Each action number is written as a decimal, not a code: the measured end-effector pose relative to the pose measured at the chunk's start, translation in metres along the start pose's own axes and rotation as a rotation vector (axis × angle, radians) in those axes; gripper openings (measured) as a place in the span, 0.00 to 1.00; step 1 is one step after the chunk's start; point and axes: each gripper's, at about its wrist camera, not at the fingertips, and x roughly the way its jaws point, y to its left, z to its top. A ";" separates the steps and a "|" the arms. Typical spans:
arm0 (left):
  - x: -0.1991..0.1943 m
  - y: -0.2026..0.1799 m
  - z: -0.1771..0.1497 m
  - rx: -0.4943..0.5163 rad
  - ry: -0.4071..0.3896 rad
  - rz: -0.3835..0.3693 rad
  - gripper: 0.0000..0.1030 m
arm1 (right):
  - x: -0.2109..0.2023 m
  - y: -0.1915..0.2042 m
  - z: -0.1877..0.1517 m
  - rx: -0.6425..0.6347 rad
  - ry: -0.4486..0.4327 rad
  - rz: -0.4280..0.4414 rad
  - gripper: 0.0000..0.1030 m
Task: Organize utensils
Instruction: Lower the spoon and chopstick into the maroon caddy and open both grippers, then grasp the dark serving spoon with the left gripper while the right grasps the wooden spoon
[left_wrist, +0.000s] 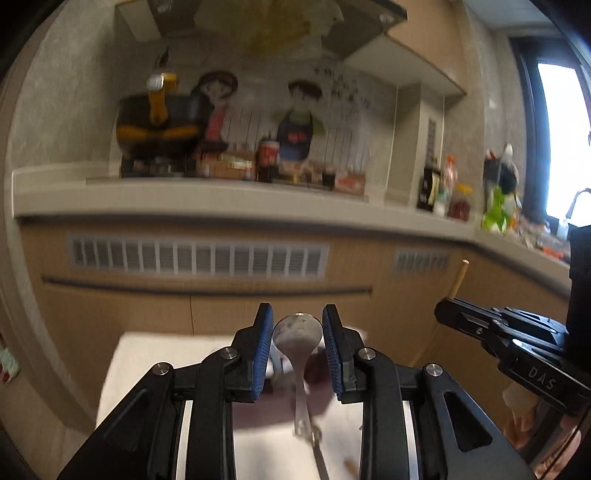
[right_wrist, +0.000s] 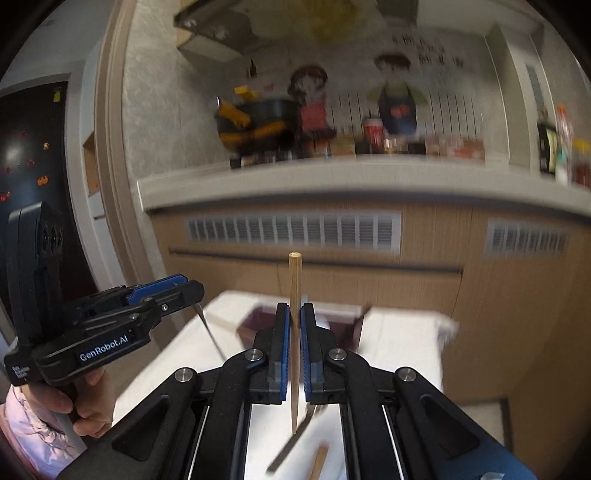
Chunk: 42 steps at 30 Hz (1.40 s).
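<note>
Holding: my left tongs (left_wrist: 297, 345) have a metal spoon (left_wrist: 300, 339), and my right tongs (right_wrist: 294, 345) have a wooden chopstick (right_wrist: 294, 332).
Left tongs: the blue pads (left_wrist: 263, 350) sit partly open, one on each side of the spoon bowl. I cannot tell if they touch it.
Spoon: its bowl points up past the pad tips, and its handle hangs down over the white table (left_wrist: 147, 354).
Right tongs: the pads (right_wrist: 282, 343) are squeezed nearly together on the chopstick.
Chopstick: it stands straight up, with its top above the pads and its thin end over the white table.
Table: it is white and sits just below both tongs. It is blurry.
Dark box: a dark red box (right_wrist: 255, 319) lies on the table, behind my right tongs.
Other things on the table: a grey fork (right_wrist: 291, 439) and a second wooden stick (right_wrist: 318, 461) lie near me, under the chopstick.
Room: behind the table is a wooden cabinet (right_wrist: 424, 295) with grey vents (right_wrist: 293, 232). Above it is a pale counter (right_wrist: 332, 181).
On the counter: a black and yellow pot (right_wrist: 255, 122), a red can (right_wrist: 373, 134), bottles (right_wrist: 557, 144) and small boxes, all blurry.
Wall: a picture of two cartoon cooks (right_wrist: 397, 99) is above the counter.
In the way: my own tongs hide the middle of the table in both views.
Window: bright light comes in far to the right of the counter (left_wrist: 557, 147).
</note>
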 end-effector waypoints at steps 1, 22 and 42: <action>0.004 0.002 0.009 0.008 -0.028 0.014 0.28 | 0.003 -0.001 0.015 -0.017 -0.029 -0.013 0.05; 0.150 0.055 -0.044 -0.051 0.227 0.072 0.45 | 0.164 -0.039 0.014 -0.004 0.199 -0.038 0.28; 0.077 0.037 -0.142 -0.096 0.439 0.027 0.58 | 0.110 -0.033 -0.109 -0.100 0.349 -0.230 1.00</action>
